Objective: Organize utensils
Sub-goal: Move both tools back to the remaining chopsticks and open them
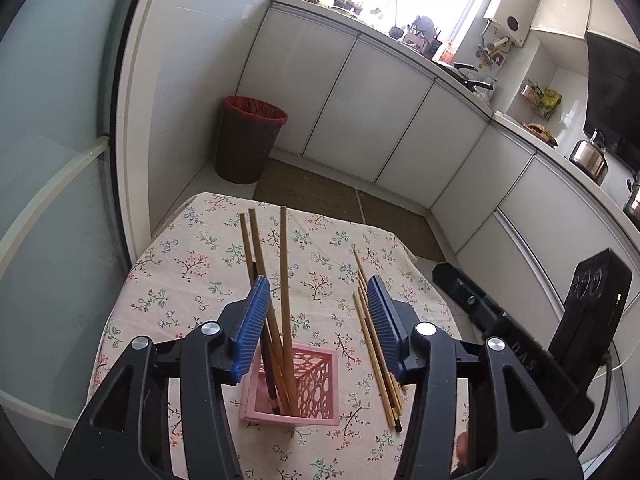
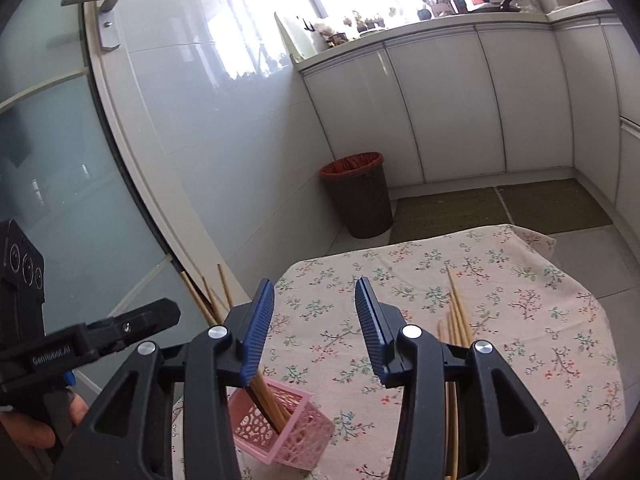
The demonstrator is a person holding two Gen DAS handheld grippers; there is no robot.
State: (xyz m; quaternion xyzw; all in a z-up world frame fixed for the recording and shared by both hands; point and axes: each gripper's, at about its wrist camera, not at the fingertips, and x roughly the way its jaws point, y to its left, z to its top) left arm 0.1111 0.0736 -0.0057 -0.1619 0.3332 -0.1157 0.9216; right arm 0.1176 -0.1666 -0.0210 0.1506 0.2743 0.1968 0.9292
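Observation:
A pink lattice holder (image 1: 316, 380) stands on the floral-cloth table (image 1: 192, 264), with several wooden chopsticks (image 1: 285, 280) upright in it. My left gripper (image 1: 317, 282) is open just above the holder; the standing sticks rise between its blue pads, close to the left one. To the right, several loose chopsticks (image 1: 376, 344) lie flat on the cloth. In the right wrist view my right gripper (image 2: 315, 282) is open with nothing between its pads. The holder (image 2: 288, 436) sits low under its left finger, and the loose chopsticks (image 2: 456, 312) lie partly hidden behind its right finger.
A brown bin with a red liner (image 1: 248, 140) stands on the floor beyond the table. White cabinets (image 1: 360, 120) line the walls, with a mat (image 1: 308, 192) before them. A glass door (image 2: 60, 200) is at the left. A hand (image 2: 36, 428) holds the left gripper's body.

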